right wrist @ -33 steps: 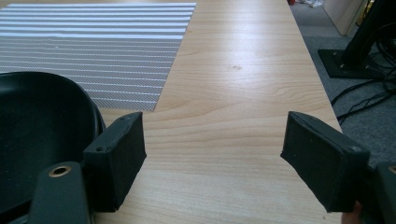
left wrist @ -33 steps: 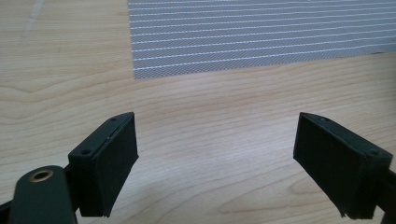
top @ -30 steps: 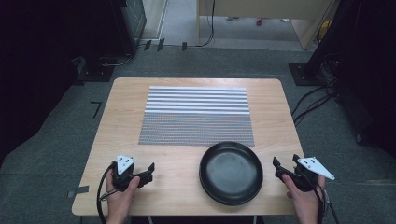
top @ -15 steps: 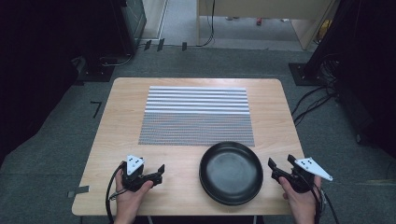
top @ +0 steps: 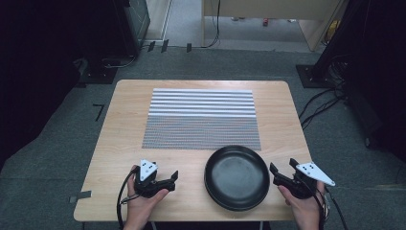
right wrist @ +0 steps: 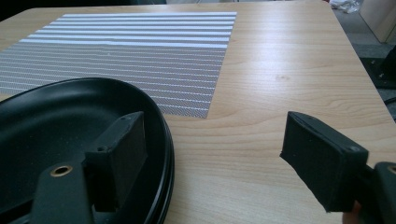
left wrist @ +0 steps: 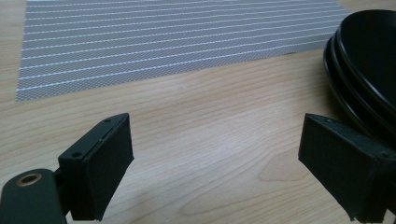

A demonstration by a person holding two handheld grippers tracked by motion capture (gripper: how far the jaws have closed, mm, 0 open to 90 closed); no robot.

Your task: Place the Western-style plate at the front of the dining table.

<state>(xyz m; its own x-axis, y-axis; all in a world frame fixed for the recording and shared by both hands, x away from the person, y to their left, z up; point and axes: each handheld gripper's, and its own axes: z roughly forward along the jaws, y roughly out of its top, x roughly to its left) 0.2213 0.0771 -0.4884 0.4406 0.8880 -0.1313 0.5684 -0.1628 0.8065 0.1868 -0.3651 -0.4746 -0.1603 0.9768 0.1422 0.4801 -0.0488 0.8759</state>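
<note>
A stack of black plates point(top: 237, 177) sits at the table's front, right of centre, partly on the near edge of a grey striped placemat point(top: 201, 117). My left gripper point(top: 173, 181) lies low on the wood left of the stack, open, its jaws pointing toward it. In the left gripper view the left gripper point(left wrist: 224, 158) holds nothing, and the plates' rims point(left wrist: 359, 70) rise just beyond its right jaw. My right gripper point(top: 282, 167) is open at the stack's right edge. In the right gripper view the right gripper point(right wrist: 215, 154) has its left jaw over the plate rim point(right wrist: 56, 126).
The light wooden table point(top: 124, 120) shows bare wood around the placemat point(right wrist: 130, 51) on all sides. Beyond it are grey carpet, cables point(top: 321, 105) at the right and dark equipment at the back left. The person's hands come in at the front edge.
The left gripper has slid right along the front of the table toward the plates. The right gripper has edged slightly left, closer to the stack's rim.
</note>
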